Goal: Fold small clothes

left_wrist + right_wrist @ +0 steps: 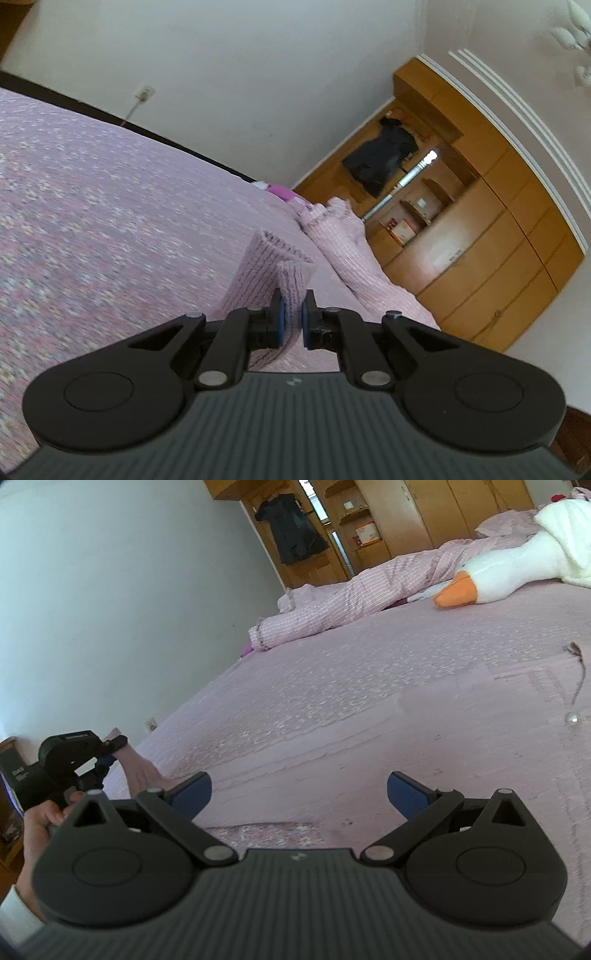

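A small pink ribbed knit garment [264, 275] is pinched between the blue pads of my left gripper [292, 319], which is shut on it and holds it above the pink bedspread [110, 206]. From the right wrist view the left gripper [110, 751] shows at the far left, held by a hand [40, 819], with the pink knit garment [138, 770] hanging from it down to the bed. My right gripper [299, 794] is open, low over the bedspread [369, 701], with nothing between its fingers.
A pink checked quilt [351, 598] is bunched along the far side of the bed, beside a white plush goose [517, 565] with an orange beak. A thin cord with a bead [574, 705] lies at the right. Wooden wardrobes [480, 258] and a dark hanging garment [380, 157] stand beyond.
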A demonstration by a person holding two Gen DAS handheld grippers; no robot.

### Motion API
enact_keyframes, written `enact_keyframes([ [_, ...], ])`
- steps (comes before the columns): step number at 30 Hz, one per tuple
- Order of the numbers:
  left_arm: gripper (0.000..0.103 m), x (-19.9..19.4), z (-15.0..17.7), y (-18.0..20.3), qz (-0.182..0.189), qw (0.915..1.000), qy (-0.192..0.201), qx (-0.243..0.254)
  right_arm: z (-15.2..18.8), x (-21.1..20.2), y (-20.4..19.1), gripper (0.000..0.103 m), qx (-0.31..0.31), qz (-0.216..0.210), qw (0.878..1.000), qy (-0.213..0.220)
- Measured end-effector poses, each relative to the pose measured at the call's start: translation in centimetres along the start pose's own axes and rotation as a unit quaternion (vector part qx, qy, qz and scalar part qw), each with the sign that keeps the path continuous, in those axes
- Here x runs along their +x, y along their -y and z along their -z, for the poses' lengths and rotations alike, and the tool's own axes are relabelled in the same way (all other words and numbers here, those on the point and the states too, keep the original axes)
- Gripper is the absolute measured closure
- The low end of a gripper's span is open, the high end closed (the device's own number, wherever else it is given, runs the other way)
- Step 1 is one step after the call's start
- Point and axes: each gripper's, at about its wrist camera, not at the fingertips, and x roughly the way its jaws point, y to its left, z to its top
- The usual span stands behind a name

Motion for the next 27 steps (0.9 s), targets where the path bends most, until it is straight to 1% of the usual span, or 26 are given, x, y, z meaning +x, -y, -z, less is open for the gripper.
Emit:
enact_keyframes([
  [4, 0.094, 0.1, 1.6, 2.4, 0.016, 0.9995, -0.014, 0.024, -0.6, -1.0, 1.6, 0.000, 0.008, 0.010, 1.000, 0.009],
  [9, 0.094, -0.3, 4.3, 5.6, 0.037, 0.9972, -0.032, 0.057, -1.4, -2.9, 4.1, 0.000, 0.022, 0.018, 0.999, 0.020],
  [14, 0.094, -0.2, 7.0, 9.6, 0.057, 0.9926, -0.040, 0.100, -1.9, -5.0, 6.8, 0.000, 0.028, 0.025, 0.999, 0.028],
  [16, 0.094, -0.1, 8.0, 10.7, 0.061, 0.9913, -0.044, 0.108, -2.2, -6.0, 8.1, 0.000, 0.029, 0.033, 0.999, 0.032],
  [19, 0.094, 0.0, 9.8, 12.3, 0.062, 0.9903, -0.058, 0.110, -2.7, -7.0, 9.7, 0.000, 0.023, 0.045, 0.998, 0.028],
  [23, 0.094, 0.4, 11.5, 13.9, 0.069, 0.9887, -0.073, 0.111, -3.3, -8.3, 12.0, 0.000, 0.009, 0.063, 0.997, 0.038],
  [27, 0.094, 0.5, 12.6, 15.7, 0.073, 0.9868, -0.079, 0.121, -3.8, -9.0, 14.0, 0.000, 0.024, 0.068, 0.996, 0.045],
])
